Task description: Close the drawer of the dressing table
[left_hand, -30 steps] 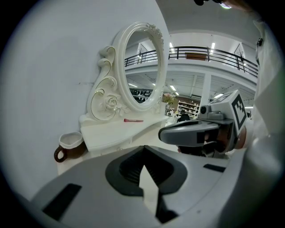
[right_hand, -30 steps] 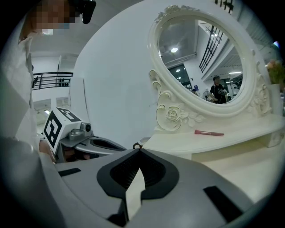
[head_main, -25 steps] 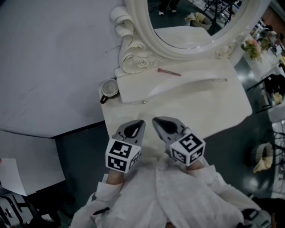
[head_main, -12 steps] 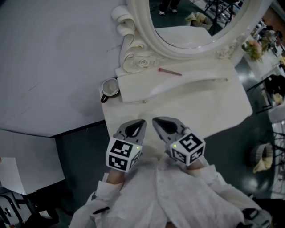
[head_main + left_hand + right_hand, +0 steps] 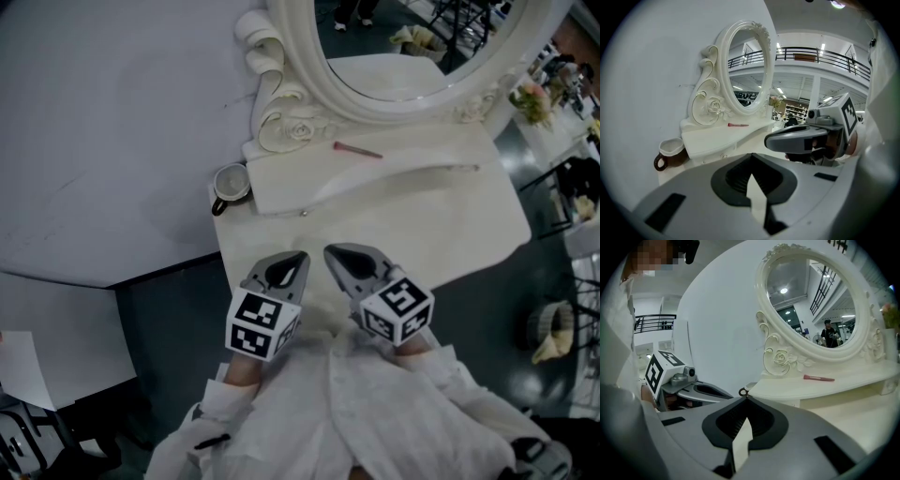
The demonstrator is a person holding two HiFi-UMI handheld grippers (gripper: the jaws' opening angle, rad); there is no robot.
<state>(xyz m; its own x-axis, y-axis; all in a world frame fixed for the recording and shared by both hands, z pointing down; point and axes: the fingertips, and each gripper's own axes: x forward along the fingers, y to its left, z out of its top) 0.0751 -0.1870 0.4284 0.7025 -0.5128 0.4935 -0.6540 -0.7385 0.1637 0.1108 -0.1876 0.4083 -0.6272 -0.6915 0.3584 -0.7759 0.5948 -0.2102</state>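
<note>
A white dressing table (image 5: 441, 225) stands against a pale wall, and its oval mirror (image 5: 394, 47) is cut off at the top in the head view. The drawer (image 5: 717, 153) sits under the raised shelf, near the cup (image 5: 230, 185) (only its small knob (image 5: 302, 215) is clear; whether it is pushed in, I cannot tell). The left gripper (image 5: 292, 262) and the right gripper (image 5: 336, 257) hover side by side over the near tabletop, each with its jaws together and nothing between them.
</note>
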